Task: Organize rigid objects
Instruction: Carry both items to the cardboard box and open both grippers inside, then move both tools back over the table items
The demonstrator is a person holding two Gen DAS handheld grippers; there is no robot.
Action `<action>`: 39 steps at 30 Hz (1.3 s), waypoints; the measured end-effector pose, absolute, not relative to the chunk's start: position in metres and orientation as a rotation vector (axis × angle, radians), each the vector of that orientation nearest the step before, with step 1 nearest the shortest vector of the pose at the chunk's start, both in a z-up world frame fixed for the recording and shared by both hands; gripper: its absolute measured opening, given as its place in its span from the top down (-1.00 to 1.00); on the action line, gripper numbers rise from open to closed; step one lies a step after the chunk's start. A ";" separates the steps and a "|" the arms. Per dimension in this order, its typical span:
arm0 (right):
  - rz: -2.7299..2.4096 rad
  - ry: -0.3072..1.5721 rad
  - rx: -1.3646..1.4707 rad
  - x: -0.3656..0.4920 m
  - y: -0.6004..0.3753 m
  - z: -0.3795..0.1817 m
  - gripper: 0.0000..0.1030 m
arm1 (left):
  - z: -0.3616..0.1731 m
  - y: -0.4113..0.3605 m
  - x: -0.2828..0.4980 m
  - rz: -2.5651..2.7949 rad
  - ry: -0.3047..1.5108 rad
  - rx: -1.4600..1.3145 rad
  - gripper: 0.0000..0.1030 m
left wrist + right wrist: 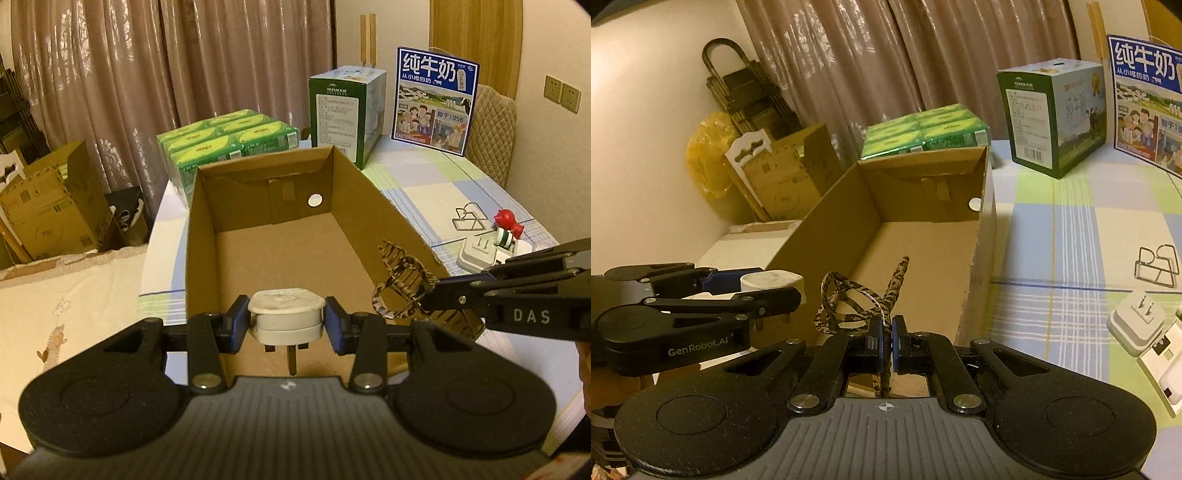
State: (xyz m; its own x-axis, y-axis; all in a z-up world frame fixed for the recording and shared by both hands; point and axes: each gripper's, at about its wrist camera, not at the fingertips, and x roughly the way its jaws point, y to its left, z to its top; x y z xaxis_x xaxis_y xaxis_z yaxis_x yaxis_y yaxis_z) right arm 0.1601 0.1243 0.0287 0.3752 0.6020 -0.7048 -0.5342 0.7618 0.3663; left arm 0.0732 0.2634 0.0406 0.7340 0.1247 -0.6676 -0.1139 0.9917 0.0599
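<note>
While both tongs hang over the box's (207, 236) near end, left tongs (287, 319) clamp a plug (284, 314); right tongs (885, 338) pinch a clip (849, 299); the drop lies directly below.

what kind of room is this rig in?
Likely a home dining or living room: a checked tablecloth on the table, floor-length curtains behind, a quilted chair, and milk cartons stacked by the cardboard box.
</note>
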 end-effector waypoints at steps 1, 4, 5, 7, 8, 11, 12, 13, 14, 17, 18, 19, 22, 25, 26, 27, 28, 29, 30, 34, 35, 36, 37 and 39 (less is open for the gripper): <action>0.725 0.936 0.082 0.159 0.124 0.029 0.98 | 0.039 0.264 0.075 0.128 0.735 0.007 0.26; 0.712 0.934 0.085 0.160 0.122 0.029 0.95 | 0.034 0.267 0.077 0.150 0.731 -0.025 0.04; 0.711 0.936 0.097 0.162 0.120 0.029 0.86 | 0.035 0.268 0.077 0.160 0.724 -0.031 -0.02; 0.713 0.920 0.114 0.162 0.115 0.031 0.67 | 0.038 0.270 0.074 0.168 0.709 -0.042 -0.03; 0.713 0.907 0.118 0.160 0.113 0.035 0.52 | 0.040 0.270 0.072 0.173 0.701 -0.042 -0.03; 0.710 0.877 0.140 0.156 0.102 0.044 0.29 | 0.048 0.269 0.066 0.191 0.678 -0.041 -0.04; 0.710 0.864 0.145 0.154 0.097 0.049 0.27 | 0.051 0.267 0.064 0.196 0.669 -0.042 -0.07; 0.712 0.848 0.144 0.151 0.093 0.054 0.27 | 0.055 0.266 0.062 0.199 0.659 -0.044 -0.13; 0.712 0.832 0.138 0.148 0.088 0.059 0.25 | 0.059 0.263 0.059 0.199 0.647 -0.047 -0.16; 0.694 0.781 0.121 0.135 0.066 0.074 0.09 | 0.070 0.251 0.052 0.194 0.618 -0.053 -0.22; 0.691 0.766 0.115 0.130 0.059 0.079 0.00 | 0.073 0.246 0.049 0.190 0.609 -0.056 -0.28; 0.681 0.750 0.109 0.125 0.050 0.084 -0.02 | 0.077 0.240 0.047 0.184 0.597 -0.058 -0.34; 0.638 0.697 0.092 0.110 0.020 0.098 -0.13 | 0.086 0.220 0.041 0.165 0.570 -0.064 -0.40; 0.580 0.657 0.061 0.096 -0.011 0.112 -0.20 | 0.094 0.194 0.038 0.136 0.547 -0.063 -0.48; 0.564 0.651 0.057 0.092 -0.022 0.116 -0.22 | 0.097 0.185 0.038 0.122 0.541 -0.066 -0.49; 0.545 0.649 0.056 0.088 -0.033 0.119 -0.23 | 0.099 0.176 0.038 0.109 0.536 -0.066 -0.51; 0.528 0.651 0.056 0.085 -0.042 0.121 -0.24 | 0.101 0.167 0.038 0.097 0.531 -0.065 -0.55; 0.507 0.654 0.060 0.082 -0.053 0.124 -0.25 | 0.103 0.158 0.038 0.089 0.527 -0.068 -0.56; 0.489 0.661 0.063 0.080 -0.062 0.126 -0.26 | 0.105 0.147 0.039 0.076 0.525 -0.072 -0.58; 0.383 0.669 0.070 0.069 -0.102 0.130 -0.32 | 0.109 0.109 0.040 0.014 0.520 -0.063 -0.66; 0.359 0.670 0.072 0.067 -0.112 0.130 -0.36 | 0.109 0.100 0.041 -0.005 0.518 -0.065 -0.67; 0.337 0.671 0.070 0.064 -0.121 0.130 -0.41 | 0.108 0.091 0.043 -0.022 0.520 -0.068 -0.69; 0.310 0.671 0.067 0.062 -0.129 0.128 -0.44 | 0.107 0.083 0.044 -0.038 0.519 -0.070 -0.71; 0.268 0.675 0.065 0.060 -0.145 0.124 -0.50 | 0.105 0.067 0.050 -0.061 0.520 -0.068 -0.79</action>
